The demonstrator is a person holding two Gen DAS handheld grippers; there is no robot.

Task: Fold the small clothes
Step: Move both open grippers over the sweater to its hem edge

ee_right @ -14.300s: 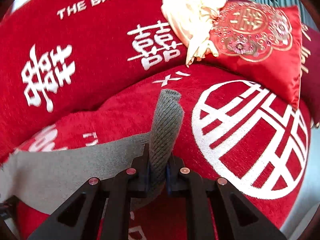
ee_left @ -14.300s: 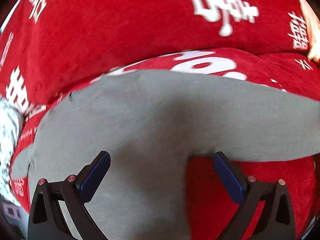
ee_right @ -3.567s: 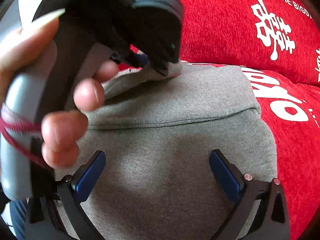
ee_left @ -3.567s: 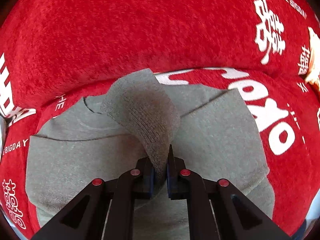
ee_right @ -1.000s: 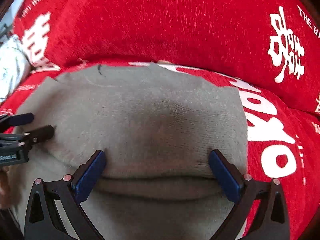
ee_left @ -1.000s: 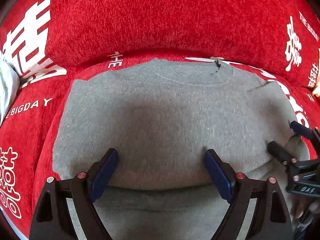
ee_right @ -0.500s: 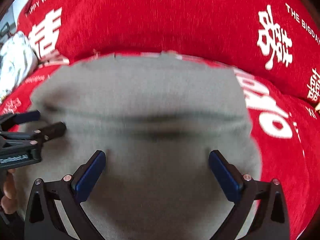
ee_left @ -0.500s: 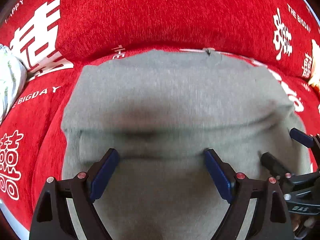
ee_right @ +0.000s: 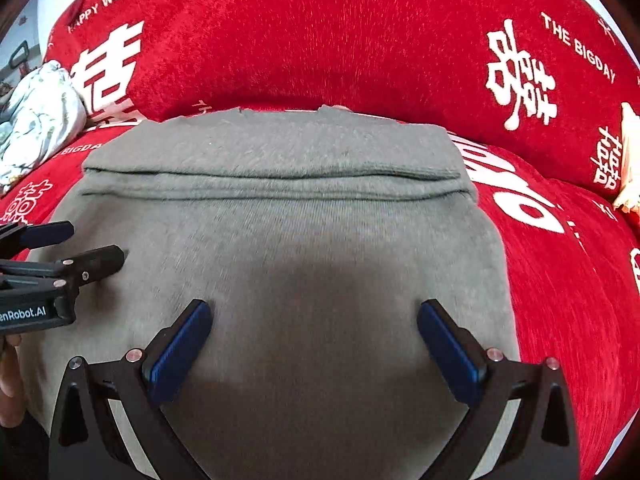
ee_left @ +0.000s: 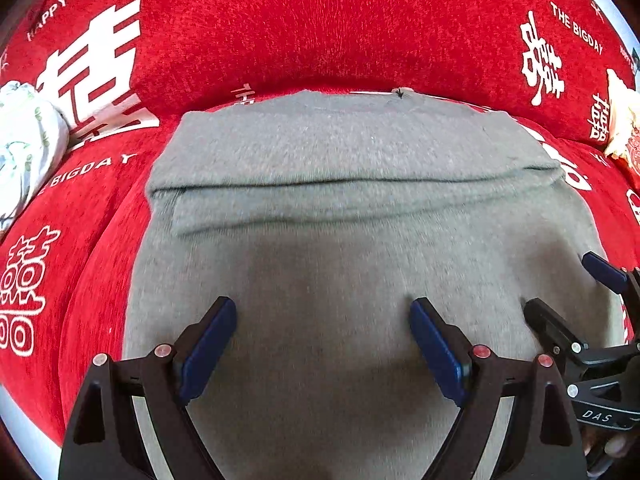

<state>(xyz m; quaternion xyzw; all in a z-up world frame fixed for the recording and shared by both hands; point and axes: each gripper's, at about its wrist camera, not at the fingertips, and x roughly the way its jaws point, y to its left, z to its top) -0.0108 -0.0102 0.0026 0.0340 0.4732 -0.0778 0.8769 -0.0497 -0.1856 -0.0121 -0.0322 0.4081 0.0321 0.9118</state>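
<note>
A grey sweater [ee_left: 352, 248] lies flat on the seat of a red sofa [ee_left: 304, 32], its neckline at the seat's back edge against the backrest, with a folded band running straight across it from side to side. White writing covers the red cloth: "HAPPY WEDDING" at the backrest's upper left, "THE BIGDAY" at its upper right, "BIGDAY" again on the seat left of the sweater, and large white double-happiness characters on both sides. The left gripper [ee_left: 322, 340] hangs over the sweater's near half with its blue pads spread wide and nothing between them; its body reads "enRobot.AI" in the right wrist view. The right gripper [ee_right: 314, 340] is likewise wide apart and empty over the cloth just beside it, marked "DAS". Red seat shows bare on both sides of the sweater. A pale printed cloth [ee_right: 36, 120] lies at the seat's left end, a cream bundle [ee_left: 622, 120] at the right end, both well apart from the sweater.
</note>
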